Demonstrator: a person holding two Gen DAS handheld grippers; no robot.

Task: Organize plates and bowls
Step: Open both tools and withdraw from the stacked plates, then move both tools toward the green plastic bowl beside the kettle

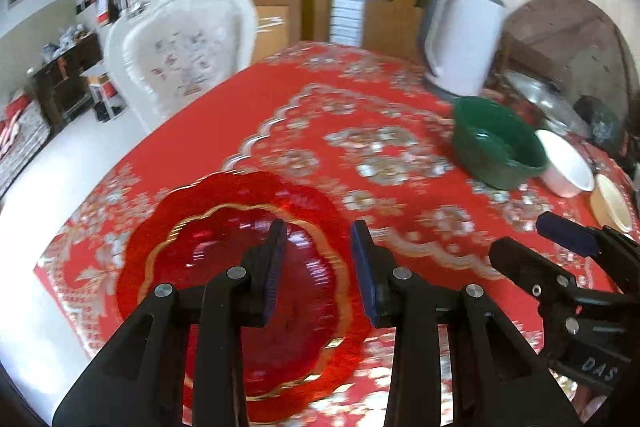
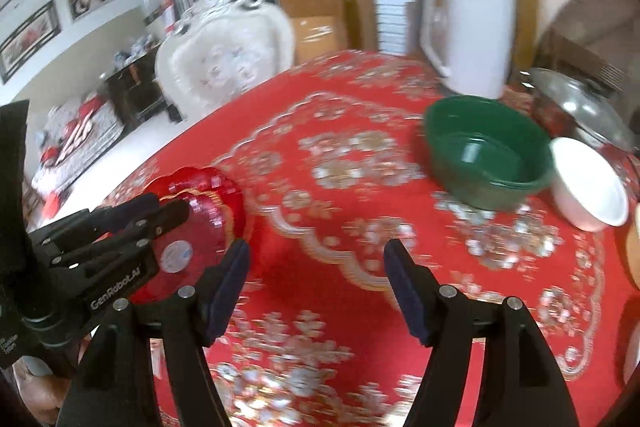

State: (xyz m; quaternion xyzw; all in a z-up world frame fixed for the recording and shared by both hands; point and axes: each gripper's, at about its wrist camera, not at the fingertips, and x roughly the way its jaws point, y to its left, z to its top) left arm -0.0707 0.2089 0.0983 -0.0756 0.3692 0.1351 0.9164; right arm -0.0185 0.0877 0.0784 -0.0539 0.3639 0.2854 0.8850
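Observation:
A red scalloped glass plate (image 1: 224, 251) with a gold rim lies on the red tablecloth near the table's left edge. My left gripper (image 1: 320, 267) hovers over its right half, jaws open, holding nothing. In the right wrist view the plate (image 2: 208, 211) shows at left under the left gripper (image 2: 132, 227). My right gripper (image 2: 316, 287) is open and empty above the bare cloth; it also shows in the left wrist view (image 1: 560, 239). A green bowl (image 2: 488, 155), a white bowl (image 2: 588, 187) and a cream bowl (image 1: 612, 203) stand at the far right.
A white appliance (image 2: 472, 35) stands at the table's back right, with a glass pot lid (image 2: 580, 107) beside it. A white ornate chair (image 1: 184, 43) stands at the far left edge of the table (image 2: 320, 219).

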